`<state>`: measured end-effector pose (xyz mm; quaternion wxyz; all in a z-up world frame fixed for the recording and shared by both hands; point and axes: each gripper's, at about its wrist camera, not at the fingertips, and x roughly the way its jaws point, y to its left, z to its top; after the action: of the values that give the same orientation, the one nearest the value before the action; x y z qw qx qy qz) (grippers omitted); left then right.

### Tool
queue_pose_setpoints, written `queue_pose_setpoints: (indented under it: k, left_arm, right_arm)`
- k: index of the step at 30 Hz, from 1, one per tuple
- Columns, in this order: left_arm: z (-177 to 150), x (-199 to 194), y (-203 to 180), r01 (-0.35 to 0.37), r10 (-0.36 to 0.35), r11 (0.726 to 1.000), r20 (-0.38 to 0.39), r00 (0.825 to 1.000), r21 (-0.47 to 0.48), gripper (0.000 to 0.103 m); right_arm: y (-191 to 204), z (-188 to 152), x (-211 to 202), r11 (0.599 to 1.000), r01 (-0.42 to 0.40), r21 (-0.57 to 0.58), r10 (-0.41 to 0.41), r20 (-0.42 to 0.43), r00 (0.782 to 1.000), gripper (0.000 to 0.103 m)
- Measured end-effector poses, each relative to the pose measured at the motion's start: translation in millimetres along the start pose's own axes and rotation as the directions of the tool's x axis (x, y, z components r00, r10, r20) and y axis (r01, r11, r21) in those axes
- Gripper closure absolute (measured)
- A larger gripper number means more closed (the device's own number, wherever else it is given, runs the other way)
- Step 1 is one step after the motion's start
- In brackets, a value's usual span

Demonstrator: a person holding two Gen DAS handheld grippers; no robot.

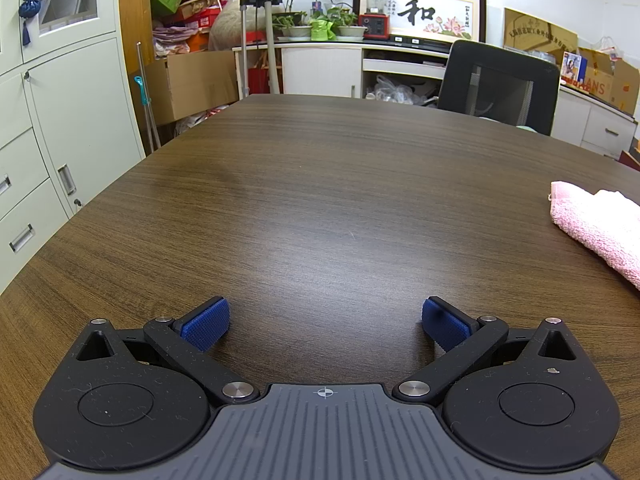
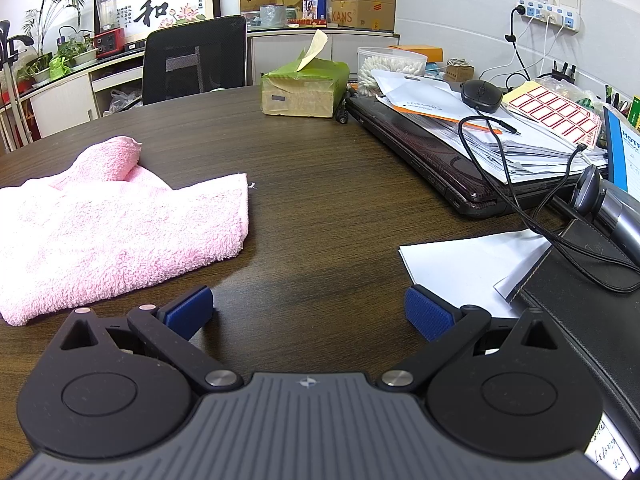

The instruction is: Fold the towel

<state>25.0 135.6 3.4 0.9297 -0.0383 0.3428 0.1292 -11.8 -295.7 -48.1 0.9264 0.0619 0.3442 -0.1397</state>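
Observation:
A pink terry towel (image 2: 116,232) lies loosely bunched on the dark wooden table (image 2: 320,184), with one end rolled up at the back. In the right wrist view it is left of my right gripper (image 2: 308,312), which is open and empty just above the table, its left finger close to the towel's near edge. In the left wrist view only the towel's left end (image 1: 600,228) shows at the far right. My left gripper (image 1: 325,322) is open and empty over bare table (image 1: 320,200), well left of the towel.
A green tissue box (image 2: 302,90) stands behind. A closed laptop (image 2: 432,160) stacked with papers, a mouse (image 2: 482,95) and cables fills the right side. A white sheet (image 2: 468,268) and black folder (image 2: 584,304) lie near right. A black chair (image 1: 498,86) stands at the far edge.

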Motion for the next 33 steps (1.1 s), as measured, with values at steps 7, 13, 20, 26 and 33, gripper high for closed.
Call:
queue_pose_setpoints:
  k: [7, 13, 20, 26, 33]
  left_arm:
    - [0.0, 0.0, 0.0, 0.0, 0.0, 1.0, 0.0, 1.0, 0.0, 0.0]
    - [0.0, 0.0, 0.0, 0.0, 0.0, 1.0, 0.0, 1.0, 0.0, 0.0]
    - [0.1, 0.0, -0.1, 0.0, 0.0, 1.0, 0.0, 1.0, 0.0, 0.0]
    - [0.1, 0.0, 0.0, 0.0, 0.0, 1.0, 0.0, 1.0, 0.0, 0.0]
    - [0.1, 0.0, -0.1, 0.0, 0.0, 1.0, 0.0, 1.0, 0.0, 0.0]
  right_arm:
    - [-0.5, -0.8, -0.4, 1.0, -0.007, -0.006, 0.007, 0.0, 1.0, 0.0]
    - [-1.2, -1.0, -0.7, 1.0, -0.011, -0.01, 0.011, 0.0, 1.0, 0.0]
    - [-4.3, 0.5, 0.1, 0.999, -0.035, -0.027, 0.035, -0.001, 0.999, 0.0]
    - [-7.6, 1.0, 0.1, 0.999, -0.035, -0.028, 0.035, -0.006, 0.999, 0.0]
    - [-8.5, 1.2, 0.5, 0.999, -0.037, -0.03, 0.037, -0.005, 0.999, 0.0]
